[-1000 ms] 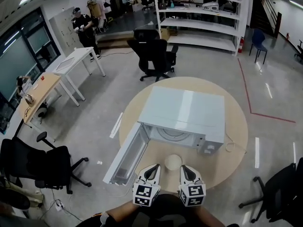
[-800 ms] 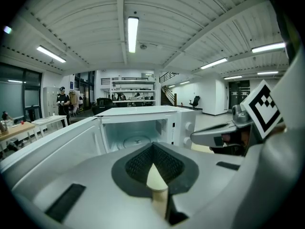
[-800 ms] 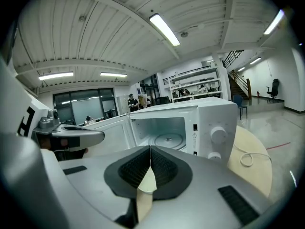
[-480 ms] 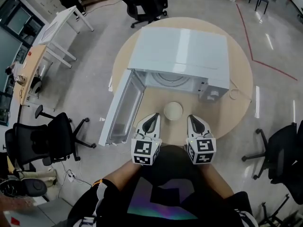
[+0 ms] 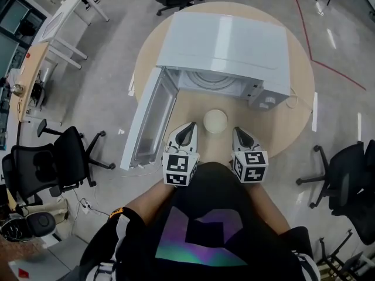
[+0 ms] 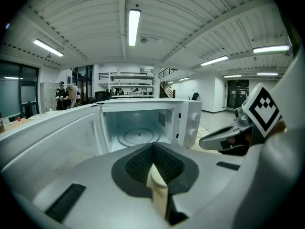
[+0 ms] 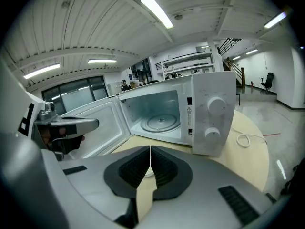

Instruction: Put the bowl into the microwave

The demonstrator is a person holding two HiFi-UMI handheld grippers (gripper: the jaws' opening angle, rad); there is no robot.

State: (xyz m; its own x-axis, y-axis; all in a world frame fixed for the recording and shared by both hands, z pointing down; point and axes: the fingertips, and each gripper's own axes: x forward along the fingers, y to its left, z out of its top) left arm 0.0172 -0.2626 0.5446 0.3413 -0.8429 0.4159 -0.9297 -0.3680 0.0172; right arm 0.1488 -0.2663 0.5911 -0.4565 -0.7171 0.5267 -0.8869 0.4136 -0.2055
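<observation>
Two closed, empty hand-held grippers near bowl

Bright, even light falls from ceiling strip lamps, leaving glare streaks on the glossy floor and a sheen across the microwave top. Both gripper views bow and darken at the corners.

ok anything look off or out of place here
Nothing stands out. The microwave sits on the table with its door open. The bowl stands upright in front of it. The left gripper and right gripper are shut and empty.
</observation>
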